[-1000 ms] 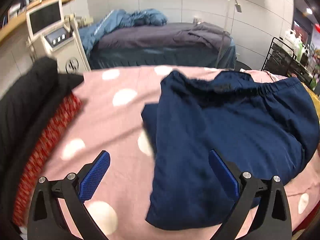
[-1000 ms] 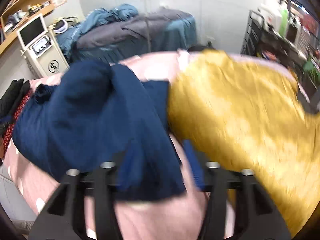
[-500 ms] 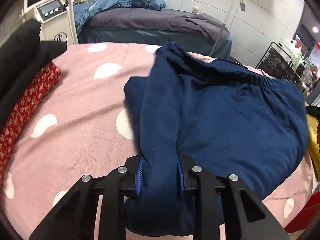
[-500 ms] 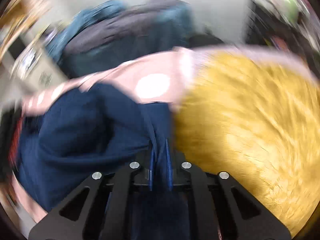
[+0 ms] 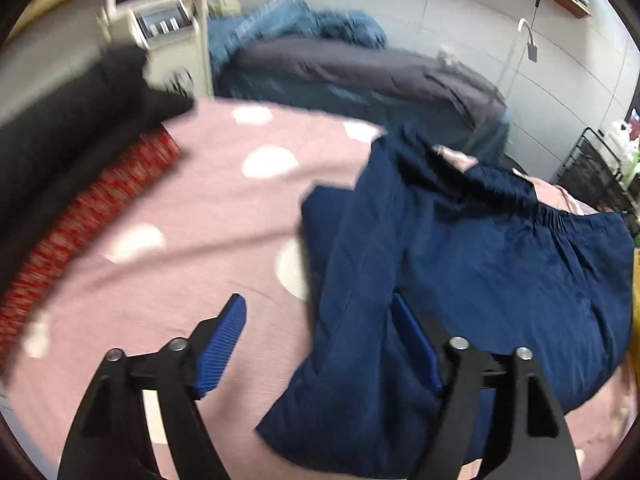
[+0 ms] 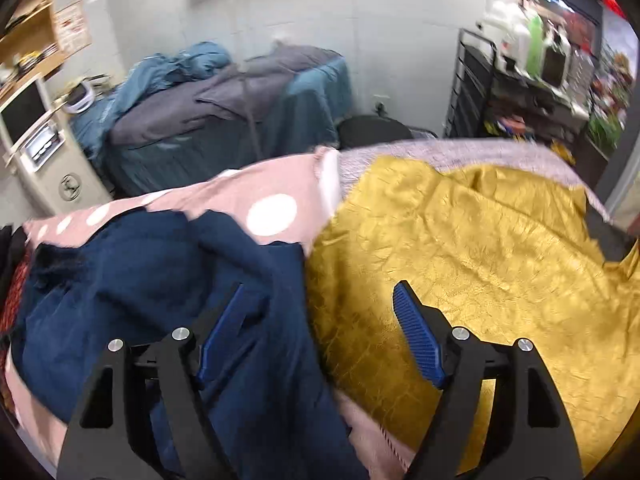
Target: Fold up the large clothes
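Observation:
Navy blue trousers [image 5: 460,272] lie bunched on the pink dotted bedspread [image 5: 192,240], elastic waistband at the far side. My left gripper [image 5: 320,320] is open just above their near left edge, holding nothing. In the right wrist view the trousers [image 6: 152,292] lie at the left, and my right gripper [image 6: 318,308] is open over their right edge, beside a mustard yellow cloth [image 6: 480,280].
Black and red folded clothes [image 5: 80,168] are stacked at the bed's left side. A second bed with grey and blue bedding [image 5: 340,68] stands behind, a white machine [image 5: 160,32] to its left. A black shelf rack [image 6: 520,100] stands at the right.
Both grippers were shut on the trousers half a second ago; both have opened, let go of the cloth and pulled back a little.

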`<state>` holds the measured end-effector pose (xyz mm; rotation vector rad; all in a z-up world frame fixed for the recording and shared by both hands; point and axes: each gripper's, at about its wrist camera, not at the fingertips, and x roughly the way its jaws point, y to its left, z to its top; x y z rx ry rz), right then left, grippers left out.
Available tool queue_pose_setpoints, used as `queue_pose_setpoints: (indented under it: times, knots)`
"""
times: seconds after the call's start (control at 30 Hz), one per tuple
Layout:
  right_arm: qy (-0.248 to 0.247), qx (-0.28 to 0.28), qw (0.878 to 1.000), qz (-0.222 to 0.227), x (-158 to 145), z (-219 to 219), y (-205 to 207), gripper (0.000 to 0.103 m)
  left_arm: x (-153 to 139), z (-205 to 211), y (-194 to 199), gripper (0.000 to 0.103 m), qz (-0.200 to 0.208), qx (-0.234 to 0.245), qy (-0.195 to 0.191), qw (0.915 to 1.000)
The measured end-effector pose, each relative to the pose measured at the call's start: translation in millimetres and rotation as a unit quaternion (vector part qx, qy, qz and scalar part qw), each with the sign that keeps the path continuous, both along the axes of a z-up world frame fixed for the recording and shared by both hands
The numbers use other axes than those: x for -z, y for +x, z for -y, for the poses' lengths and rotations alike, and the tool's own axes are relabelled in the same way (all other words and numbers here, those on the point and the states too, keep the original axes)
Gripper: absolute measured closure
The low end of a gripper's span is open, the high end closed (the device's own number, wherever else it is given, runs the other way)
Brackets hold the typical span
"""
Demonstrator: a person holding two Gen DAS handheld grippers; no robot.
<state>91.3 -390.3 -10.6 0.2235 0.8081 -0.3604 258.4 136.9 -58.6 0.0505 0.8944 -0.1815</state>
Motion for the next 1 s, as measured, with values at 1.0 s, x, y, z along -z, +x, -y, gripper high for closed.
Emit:
queue_pose_setpoints:
  times: [1.0]
  knots:
    - [-0.059, -0.112, 0.989, -0.081, 66, -125, -61, 0.019, 27, 78, -87, 0.006, -0.028, 0.05, 0.111, 0.9921]
